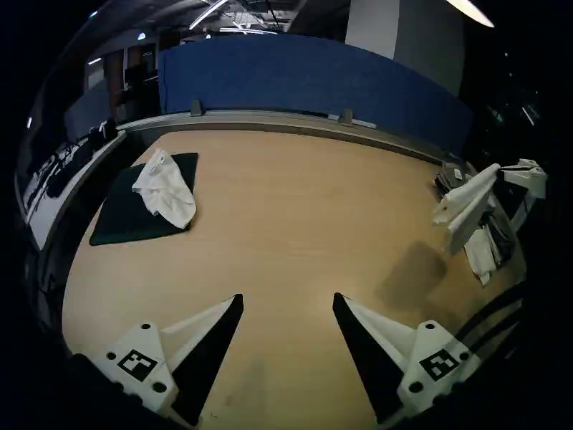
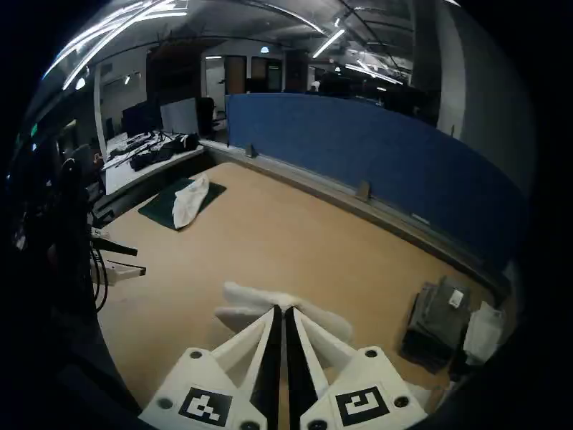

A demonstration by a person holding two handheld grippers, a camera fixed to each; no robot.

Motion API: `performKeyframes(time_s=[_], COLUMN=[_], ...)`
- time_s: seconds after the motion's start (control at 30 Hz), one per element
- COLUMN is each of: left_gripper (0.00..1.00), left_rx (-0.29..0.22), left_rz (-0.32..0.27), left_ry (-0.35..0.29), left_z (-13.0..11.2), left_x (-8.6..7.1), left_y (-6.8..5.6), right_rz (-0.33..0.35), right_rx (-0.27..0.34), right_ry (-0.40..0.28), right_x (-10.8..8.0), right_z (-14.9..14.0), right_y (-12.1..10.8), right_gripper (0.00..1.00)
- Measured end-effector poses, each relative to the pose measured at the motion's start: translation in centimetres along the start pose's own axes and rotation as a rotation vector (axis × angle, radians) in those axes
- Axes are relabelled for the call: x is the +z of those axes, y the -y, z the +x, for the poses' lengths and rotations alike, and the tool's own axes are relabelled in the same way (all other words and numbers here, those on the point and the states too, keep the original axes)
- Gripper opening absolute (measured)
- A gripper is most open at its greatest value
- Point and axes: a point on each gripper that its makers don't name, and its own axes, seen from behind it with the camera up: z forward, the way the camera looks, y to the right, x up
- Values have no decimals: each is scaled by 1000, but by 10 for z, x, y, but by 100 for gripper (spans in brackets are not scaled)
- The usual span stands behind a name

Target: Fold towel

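A white towel [image 1: 465,204] hangs bunched from the right gripper [image 2: 283,309], apparently lifted clear of the table [image 1: 301,208] and casting a shadow [image 1: 412,272] on the bare wood below; both fingers are pinched together on a fold of the cloth, with almost no gap between them; the towel's long axis slants down from that pinch, its loose end lowest. The left gripper [image 1: 287,297] hovers low over the near part of the table, jaws wide apart, holding and touching nothing; from it the towel lies well off to the right, so the right hand alone has charge of it, and the free one would likely have to cross toward the dangling end to help spread it flat. A second white cloth [image 1: 166,190] lies crumpled on a dark green mat [image 1: 122,215] at the far left; a pile [image 2: 437,315] of folded cloths sits near the right edge.
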Motion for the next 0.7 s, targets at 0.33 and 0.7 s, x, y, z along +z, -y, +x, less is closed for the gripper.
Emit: performKeyframes(time_s=[0.33,0.7], left_gripper=[93,93], left_rx=[16,18], left_rz=[-2,3], left_ry=[7,29], left_z=[0,-7], left_x=[4,10], left_y=[-12,-22], right_rz=[-57,-121], right_rx=[11,24], right_ry=[31,52], right_x=[-18,-27], right_z=[-22,-39], right_y=[-57,-118], right_gripper=[3,3])
